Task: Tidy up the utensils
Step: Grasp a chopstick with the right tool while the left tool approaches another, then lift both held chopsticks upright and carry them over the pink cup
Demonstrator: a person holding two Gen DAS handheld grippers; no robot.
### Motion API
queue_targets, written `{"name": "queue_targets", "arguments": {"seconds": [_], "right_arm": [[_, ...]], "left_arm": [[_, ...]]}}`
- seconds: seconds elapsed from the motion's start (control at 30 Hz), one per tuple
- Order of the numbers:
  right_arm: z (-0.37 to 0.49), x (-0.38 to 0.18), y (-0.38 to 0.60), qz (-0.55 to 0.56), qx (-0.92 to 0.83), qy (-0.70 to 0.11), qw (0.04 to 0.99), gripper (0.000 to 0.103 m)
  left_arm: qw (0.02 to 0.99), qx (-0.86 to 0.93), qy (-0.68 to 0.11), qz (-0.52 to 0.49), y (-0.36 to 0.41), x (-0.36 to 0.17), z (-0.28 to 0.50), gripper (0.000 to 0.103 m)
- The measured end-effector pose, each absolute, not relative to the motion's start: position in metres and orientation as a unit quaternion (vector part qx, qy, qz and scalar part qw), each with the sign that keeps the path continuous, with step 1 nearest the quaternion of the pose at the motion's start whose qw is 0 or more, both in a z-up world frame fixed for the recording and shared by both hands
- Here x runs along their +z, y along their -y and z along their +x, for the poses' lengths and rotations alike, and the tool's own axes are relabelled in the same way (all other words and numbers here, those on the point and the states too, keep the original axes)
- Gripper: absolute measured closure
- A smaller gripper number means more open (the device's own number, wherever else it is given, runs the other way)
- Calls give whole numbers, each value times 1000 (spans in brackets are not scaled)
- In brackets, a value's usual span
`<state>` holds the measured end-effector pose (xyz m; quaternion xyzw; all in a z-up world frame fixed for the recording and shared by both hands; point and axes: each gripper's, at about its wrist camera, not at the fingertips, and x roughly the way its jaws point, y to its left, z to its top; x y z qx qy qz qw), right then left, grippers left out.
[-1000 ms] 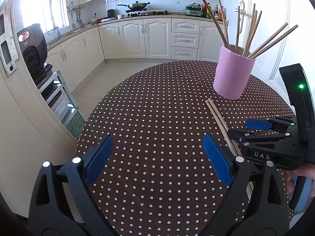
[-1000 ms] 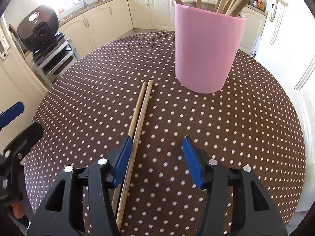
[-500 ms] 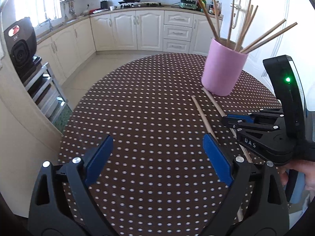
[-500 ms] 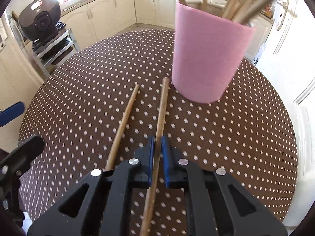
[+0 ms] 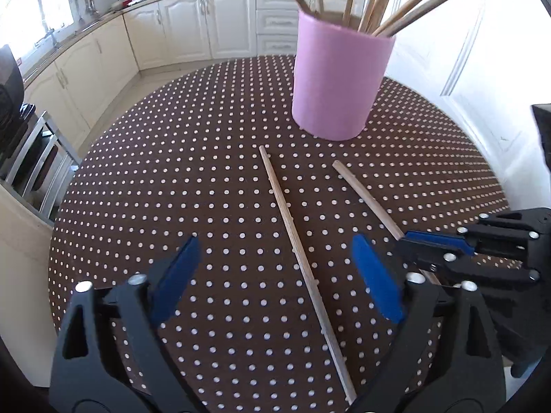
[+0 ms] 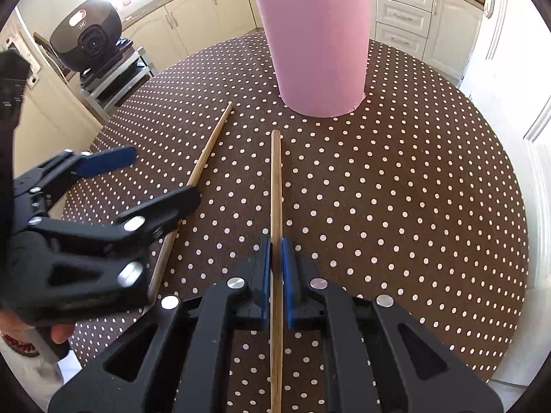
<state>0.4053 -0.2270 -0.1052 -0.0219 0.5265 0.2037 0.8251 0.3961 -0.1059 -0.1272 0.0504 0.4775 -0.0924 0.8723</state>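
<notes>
The right claw (image 6: 274, 275) is clamped on a wooden chopstick (image 6: 275, 186), its blue pads pressed against the stick from both sides, and the stick runs straight ahead from between them toward the pink holder cup (image 6: 318, 44), its far tip ending just short of the cup's base. In the left wrist view the same held chopstick (image 5: 365, 194) slants across the counter (image 5: 172, 179) and disappears behind the right claw (image 5: 434, 241) at the right edge. The left claw (image 5: 275, 275) hangs over a second chopstick (image 5: 296, 241) that lies flat on the brown, white-dotted cloth; its jaws are closing, with the stick between them nearer the right pad, and neither pad touches it. From the right wrist camera that loose chopstick (image 6: 203, 165) angles from near the cup's left side down under the left claw (image 6: 151, 179), where a fingertip of the person's hand (image 6: 58, 334) shows below the black frame. The two sticks lie apart, spreading like a narrow V (closest at the near end in the left view). The pink cup stands upright on the far part of the round counter and holds a bunch of chopsticks (image 5: 385, 3) that fan out above its rim. Cream kitchen cabinets (image 5: 206, 24) line the wall behind.
</notes>
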Motion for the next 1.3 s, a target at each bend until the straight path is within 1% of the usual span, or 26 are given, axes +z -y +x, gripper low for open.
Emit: {"name": "queue_targets", "arguments": {"seconds": [0.03, 0.1, 0.13, 0.2, 0.23, 0.3, 0.37, 0.43, 0.53, 0.73, 0.93, 1.03, 1.3], "right_arm": [[405, -105, 229, -19, 205, -526, 825, 97], [405, -104, 232, -17, 206, -524, 826, 97], [406, -104, 232, -14, 206, -524, 826, 97], [411, -103, 230, -12, 207, -523, 827, 97], [415, -102, 228, -10, 205, -524, 827, 97], [421, -101, 223, -13, 201, -524, 828, 97], [425, -101, 220, -14, 198, -524, 828, 96], [431, -101, 218, -14, 195, -524, 829, 96], [438, -101, 213, -14, 190, -524, 830, 96], [442, -101, 205, -25, 182, -519, 835, 97], [434, -96, 203, -21, 187, -505, 842, 98], [423, -80, 209, -15, 196, -488, 851, 98], [381, -16, 224, -2, 221, -411, 884, 98]], "left_arm": [[867, -94, -486, 49, 107, -130, 400, 34], [861, -93, -498, 44, 108, -136, 406, 40], [859, -90, -501, 46, 107, -139, 409, 47], [860, -87, -501, 44, 106, -141, 412, 54], [861, -84, -500, 43, 105, -141, 414, 60], [860, -85, -502, 38, 104, -140, 418, 69], [859, -85, -504, 36, 103, -140, 420, 72], [858, -87, -504, 39, 103, -139, 422, 81], [857, -92, -505, 39, 105, -140, 424, 89], [857, -100, -504, 21, 98, -139, 428, 97], [866, -103, -489, 10, 72, -123, 409, 97], [875, -106, -472, 8, 66, -104, 395, 97], [906, -120, -405, 0, 51, -44, 350, 97]]}}
